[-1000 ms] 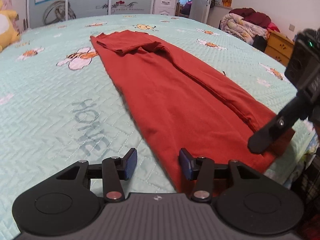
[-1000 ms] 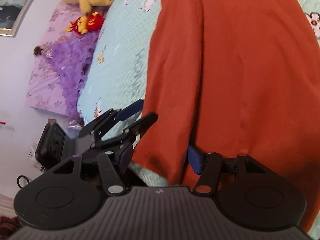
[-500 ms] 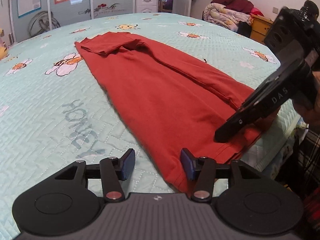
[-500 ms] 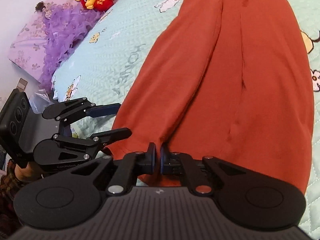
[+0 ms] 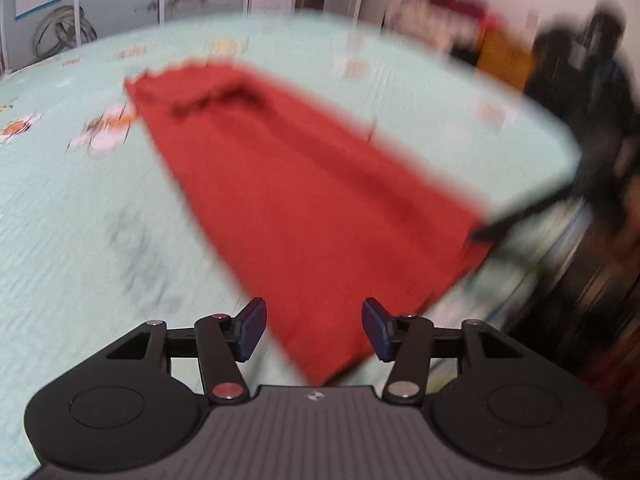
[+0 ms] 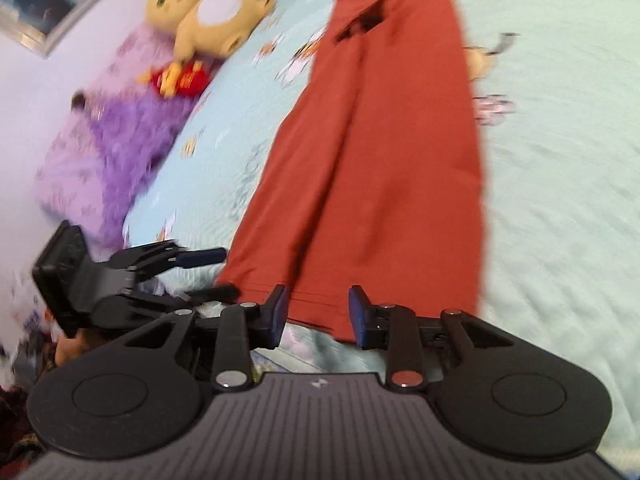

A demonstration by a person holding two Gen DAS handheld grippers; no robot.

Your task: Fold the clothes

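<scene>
Red garment [image 6: 372, 184] lies lengthwise on bed [image 6: 560, 200], hem at lower centre, for folding. Right hand-held gripper [image 6: 318, 312] just reopened, spread, straddling hem unpinched; left hand-held gripper [image 5: 314, 328] spread, empty, widening.

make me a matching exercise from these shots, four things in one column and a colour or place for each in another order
Things:
1. garment
2. big plush toy
3. bed cover
4. pads on the left gripper fingers

Descriptions:
a. pale green with cartoon prints
b. yellow, at the head of the bed
c. blue
d. rust red, folded lengthwise

Pairs: 1-d, 2-b, 3-a, 4-c
</scene>
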